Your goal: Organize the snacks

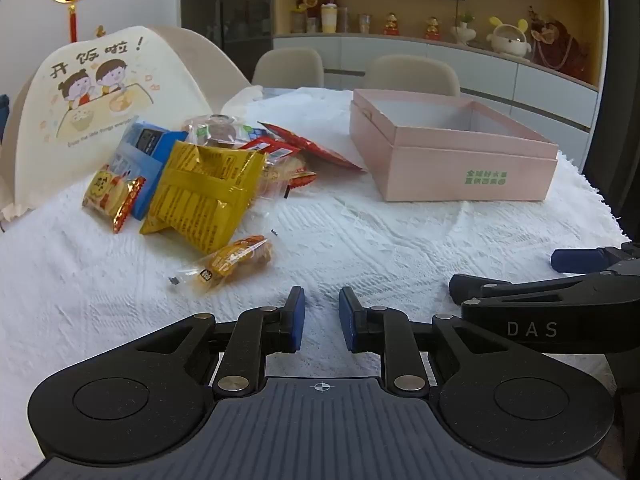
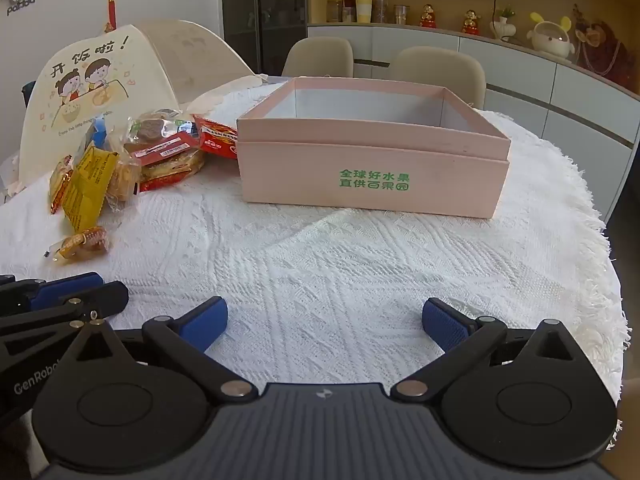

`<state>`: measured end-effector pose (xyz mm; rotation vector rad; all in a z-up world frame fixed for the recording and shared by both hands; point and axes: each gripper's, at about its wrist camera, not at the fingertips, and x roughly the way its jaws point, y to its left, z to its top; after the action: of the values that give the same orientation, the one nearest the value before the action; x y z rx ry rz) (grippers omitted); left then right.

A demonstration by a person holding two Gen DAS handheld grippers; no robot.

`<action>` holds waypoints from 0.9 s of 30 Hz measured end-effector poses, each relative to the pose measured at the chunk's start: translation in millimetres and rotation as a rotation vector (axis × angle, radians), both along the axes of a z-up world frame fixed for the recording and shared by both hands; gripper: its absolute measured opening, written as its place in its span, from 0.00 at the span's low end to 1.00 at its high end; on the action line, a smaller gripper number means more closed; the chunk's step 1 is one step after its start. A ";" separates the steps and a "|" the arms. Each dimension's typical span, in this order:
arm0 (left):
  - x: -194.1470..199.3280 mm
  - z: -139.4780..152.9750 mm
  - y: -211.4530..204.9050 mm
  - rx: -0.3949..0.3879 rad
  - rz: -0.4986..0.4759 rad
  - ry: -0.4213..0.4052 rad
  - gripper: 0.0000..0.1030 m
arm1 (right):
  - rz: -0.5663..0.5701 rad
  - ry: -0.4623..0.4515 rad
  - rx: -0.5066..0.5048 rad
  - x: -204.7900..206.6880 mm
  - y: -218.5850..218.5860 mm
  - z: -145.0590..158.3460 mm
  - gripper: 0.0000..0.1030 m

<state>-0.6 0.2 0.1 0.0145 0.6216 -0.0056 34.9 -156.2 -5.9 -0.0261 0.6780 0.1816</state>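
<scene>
Box (image 2: 372, 184) sat empty, frame centre. Snacks (image 1: 200, 184) lay piled at left, none packed. Left gripper (image 1: 321, 318) narrow, right gripper (image 2: 325, 326) wide, both empty.

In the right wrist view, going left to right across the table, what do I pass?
Small orange snack packet → yellow snack bag → red wrapped snack → open pink box.

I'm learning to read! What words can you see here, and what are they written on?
"开饭啦!": cream food cover
"全球好水果 直供百果园": green print on pink box
"DAS": right gripper, seen from the left wrist
"GenRobo…", cut off: left gripper, seen from the right wrist
"pattoia", perhaps: white wall decoration
Small English line on the cover, and the print on the snack packets: too blurred.
</scene>
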 end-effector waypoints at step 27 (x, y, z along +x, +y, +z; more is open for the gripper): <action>-1.6 1.2 4.7 -0.027 0.000 0.006 0.23 | 0.001 -0.008 -0.001 0.2 0.0 0.0 1.00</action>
<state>-2.2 4.8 1.2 -0.0117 0.6275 -0.0142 35.1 -156.2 -5.9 -0.0283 0.6706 0.1822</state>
